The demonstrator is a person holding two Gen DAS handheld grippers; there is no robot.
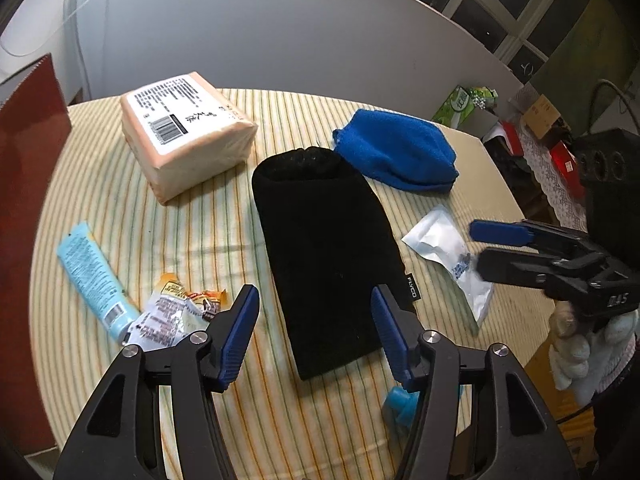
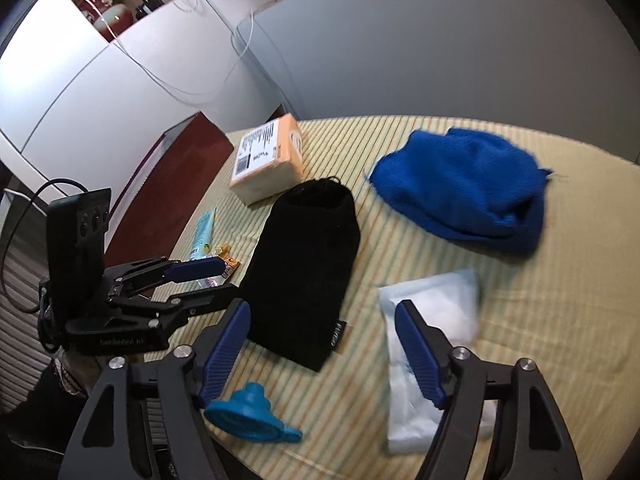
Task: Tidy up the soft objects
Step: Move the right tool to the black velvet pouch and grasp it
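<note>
The black pouch (image 1: 320,256) lies mid-counter (image 1: 120,208), long axis running from near edge to far edge, its closed near end just ahead of the open, empty left tool (image 1: 314,336); the right tool (image 2: 322,354), also open and empty, hovers nearer the white packet (image 2: 430,320).

I see a matt black cloth pouch (image 1: 320,256), a fuzzy blue cloth (image 2: 464,192), and a striped woven tablecloth (image 1: 320,408).

A: From the left wrist we look steeply down, close over the striped table (image 1: 320,400), along our own fingers.

B: From the right wrist likewise; both views share the black pouch (image 2: 304,264).
</note>
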